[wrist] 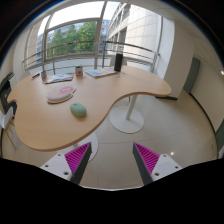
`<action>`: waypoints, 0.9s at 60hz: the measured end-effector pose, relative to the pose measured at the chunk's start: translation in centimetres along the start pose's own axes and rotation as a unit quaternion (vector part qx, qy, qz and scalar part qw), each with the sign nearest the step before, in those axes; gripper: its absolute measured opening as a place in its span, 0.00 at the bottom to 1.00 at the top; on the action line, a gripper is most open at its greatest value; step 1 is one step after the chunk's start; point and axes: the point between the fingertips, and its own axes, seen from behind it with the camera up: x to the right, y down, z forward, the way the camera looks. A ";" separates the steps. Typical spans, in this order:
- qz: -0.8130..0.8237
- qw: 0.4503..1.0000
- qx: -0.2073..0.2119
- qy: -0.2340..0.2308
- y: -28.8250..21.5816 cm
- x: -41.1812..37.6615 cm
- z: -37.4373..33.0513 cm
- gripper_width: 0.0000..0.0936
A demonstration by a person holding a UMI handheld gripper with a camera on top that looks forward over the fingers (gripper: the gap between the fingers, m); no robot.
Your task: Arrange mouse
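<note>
So the curved desk point(95, 100) is the anchor here. The mouse point(78, 110) sits on it near the front edge, on the left half. Just behind the mouse and a bit further left is a mouse pad point(61, 95) with something small resting on it. Way at the back of the desk there's a keyboard point(100, 72), with a dark upright thing point(118, 62) just right of it. The desk's round base point(126, 120) stands on the floor under its right part. The gripper point(109, 160) hangs in front of the desk, well apart from it, fingers spread with nothing between them.

No readable text, label, brand or number anywhere in view
</note>
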 end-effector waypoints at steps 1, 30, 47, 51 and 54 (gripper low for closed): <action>0.002 1.000 0.000 -0.004 0.0 -0.8 0.4 0.91; -0.044 0.997 0.022 -0.058 -7.3 -13.5 18.8 0.91; -0.044 0.995 0.029 -0.090 -11.4 -15.8 23.7 0.80; -0.031 0.994 0.025 -0.105 -11.8 -16.6 24.4 0.63; -0.031 0.994 0.029 -0.104 -12.1 -16.7 24.7 0.57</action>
